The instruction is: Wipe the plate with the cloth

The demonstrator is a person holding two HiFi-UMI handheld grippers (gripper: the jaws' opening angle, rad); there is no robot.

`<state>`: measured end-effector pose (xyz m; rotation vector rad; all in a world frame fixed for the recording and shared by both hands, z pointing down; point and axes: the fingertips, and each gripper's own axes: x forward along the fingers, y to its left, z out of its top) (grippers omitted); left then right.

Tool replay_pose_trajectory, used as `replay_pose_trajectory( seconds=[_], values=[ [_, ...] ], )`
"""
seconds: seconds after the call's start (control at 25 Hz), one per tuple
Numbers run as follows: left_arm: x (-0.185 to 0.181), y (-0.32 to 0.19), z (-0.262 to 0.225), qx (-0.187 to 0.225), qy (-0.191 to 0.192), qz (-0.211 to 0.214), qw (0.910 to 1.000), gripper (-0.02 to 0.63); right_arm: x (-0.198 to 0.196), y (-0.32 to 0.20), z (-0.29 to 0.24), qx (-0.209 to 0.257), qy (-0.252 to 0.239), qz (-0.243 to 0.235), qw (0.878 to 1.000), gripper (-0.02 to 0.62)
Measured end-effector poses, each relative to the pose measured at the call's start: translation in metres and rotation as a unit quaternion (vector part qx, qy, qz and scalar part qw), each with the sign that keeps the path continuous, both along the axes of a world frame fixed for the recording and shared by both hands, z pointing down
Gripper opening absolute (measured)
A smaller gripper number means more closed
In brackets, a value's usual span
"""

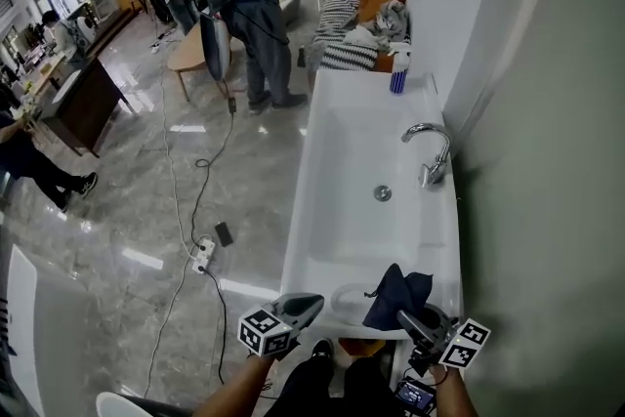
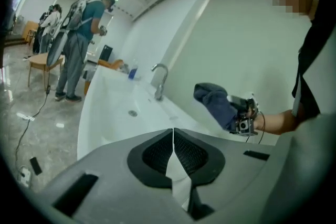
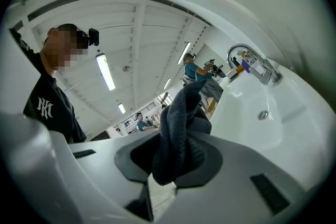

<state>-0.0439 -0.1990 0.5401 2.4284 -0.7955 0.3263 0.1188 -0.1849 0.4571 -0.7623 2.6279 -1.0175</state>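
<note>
A dark blue cloth (image 1: 395, 293) hangs bunched from my right gripper (image 1: 410, 315), which is shut on it above the near end of the long white sink (image 1: 337, 142). In the right gripper view the cloth (image 3: 181, 118) fills the gap between the pads of that gripper (image 3: 178, 141). My left gripper (image 1: 309, 305) is shut with nothing in it, its pads meeting edge to edge (image 2: 173, 134). From the left gripper view the cloth (image 2: 214, 102) and right gripper (image 2: 242, 115) show raised at the right. A pale round plate-like shape (image 1: 347, 298) lies between the grippers, partly hidden by the cloth.
A chrome faucet (image 1: 435, 151) stands on the sink's right rim, with the drain (image 1: 383, 193) near it. A blue bottle (image 1: 398, 78) sits at the far end. People (image 1: 254, 5) stand on the glossy floor, where a cable and power strip (image 1: 203, 254) lie.
</note>
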Motion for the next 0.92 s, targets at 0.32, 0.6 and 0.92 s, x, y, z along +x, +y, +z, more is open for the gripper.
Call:
replay_pose_trajectory(
  seconds=[0.32,0.6,0.92],
  values=[
    [-0.001,0.037,-0.09,0.102,0.055,0.041,0.9924,0.012,-0.024,0.02,-0.041,0.05,0.017,0.002,0.999,0.064],
    [-0.025,0.067,-0.107,0.132,0.084,0.046,0.9866,0.011,-0.047,0.042,-0.068,0.095,0.033,0.012,0.995,0.064],
    [-0.015,0.077,-0.119,0.134,0.087,0.039,0.9863,0.009,-0.045,0.041,-0.082,0.109,0.026,-0.01,0.994,0.063]
  ],
)
